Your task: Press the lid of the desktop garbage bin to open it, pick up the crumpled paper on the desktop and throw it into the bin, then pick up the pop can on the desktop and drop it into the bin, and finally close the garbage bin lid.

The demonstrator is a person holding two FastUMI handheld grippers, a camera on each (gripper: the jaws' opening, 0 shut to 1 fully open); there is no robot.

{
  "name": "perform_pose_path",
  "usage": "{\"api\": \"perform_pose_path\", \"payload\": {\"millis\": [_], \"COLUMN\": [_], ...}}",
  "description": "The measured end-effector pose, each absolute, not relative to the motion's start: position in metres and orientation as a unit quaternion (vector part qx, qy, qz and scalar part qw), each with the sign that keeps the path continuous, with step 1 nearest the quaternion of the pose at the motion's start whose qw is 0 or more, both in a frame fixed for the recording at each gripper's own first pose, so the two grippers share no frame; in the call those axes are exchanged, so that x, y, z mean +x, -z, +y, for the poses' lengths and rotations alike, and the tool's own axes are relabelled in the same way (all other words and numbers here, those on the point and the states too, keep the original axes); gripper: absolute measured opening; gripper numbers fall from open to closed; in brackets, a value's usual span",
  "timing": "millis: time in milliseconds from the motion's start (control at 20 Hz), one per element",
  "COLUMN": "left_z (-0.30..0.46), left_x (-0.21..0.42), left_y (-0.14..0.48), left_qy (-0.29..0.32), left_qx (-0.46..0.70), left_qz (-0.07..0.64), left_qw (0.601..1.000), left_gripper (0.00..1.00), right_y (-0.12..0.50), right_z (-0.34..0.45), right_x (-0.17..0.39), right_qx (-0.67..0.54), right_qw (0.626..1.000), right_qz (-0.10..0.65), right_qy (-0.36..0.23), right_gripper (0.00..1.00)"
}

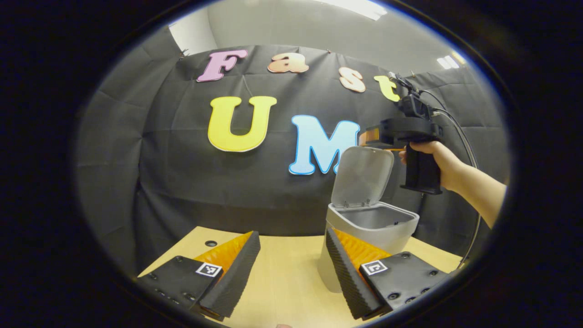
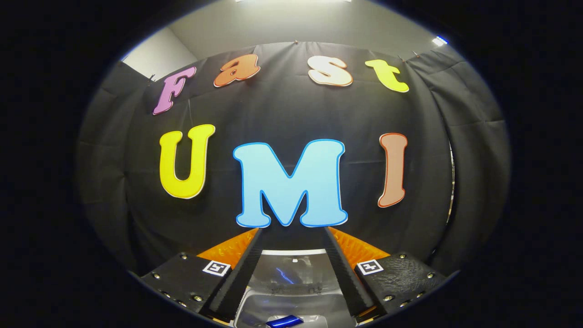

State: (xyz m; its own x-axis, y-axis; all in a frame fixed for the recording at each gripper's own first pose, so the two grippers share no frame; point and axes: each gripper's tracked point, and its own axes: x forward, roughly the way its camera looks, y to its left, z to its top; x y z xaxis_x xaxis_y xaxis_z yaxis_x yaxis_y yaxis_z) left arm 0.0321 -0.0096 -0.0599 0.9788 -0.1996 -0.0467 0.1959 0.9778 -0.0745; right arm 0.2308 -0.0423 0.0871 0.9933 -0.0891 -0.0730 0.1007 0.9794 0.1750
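Observation:
The light grey desktop bin (image 1: 378,232) stands on the wooden table with its lid (image 1: 363,175) swung up and its mouth open. My left gripper (image 1: 292,234) hovers low over the table, open and empty, with its right finger in front of the bin's wall. A hand holds my right gripper (image 1: 374,136) high behind the raised lid. In the right gripper view that gripper (image 2: 293,232) is open with nothing between its fingers, above the bin's lid (image 2: 294,273) and interior. A blue shiny thing, seemingly the pop can (image 2: 284,321), lies below inside the bin.
The light wooden table (image 1: 282,278) runs back to the black cloth wall, with a small dark hole (image 1: 211,243) near its far edge. A cable (image 1: 469,150) trails from the right gripper past the person's forearm (image 1: 473,187).

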Motion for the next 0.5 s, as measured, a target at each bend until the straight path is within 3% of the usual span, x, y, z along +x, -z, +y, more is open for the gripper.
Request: {"api": "perform_pose_path", "payload": {"millis": [500], "left_z": [-0.01], "left_x": [0.028], "left_y": [0.062], "left_qy": [0.091], "left_qx": [-0.033], "left_qz": [0.026], "left_qw": [0.995], "left_gripper": [0.95], "right_y": [-0.07], "right_z": [-0.033], "right_x": [0.186], "right_qx": [0.093], "right_qw": [0.995], "right_qz": [0.01], "right_qy": [0.04], "right_gripper": [0.86]}}
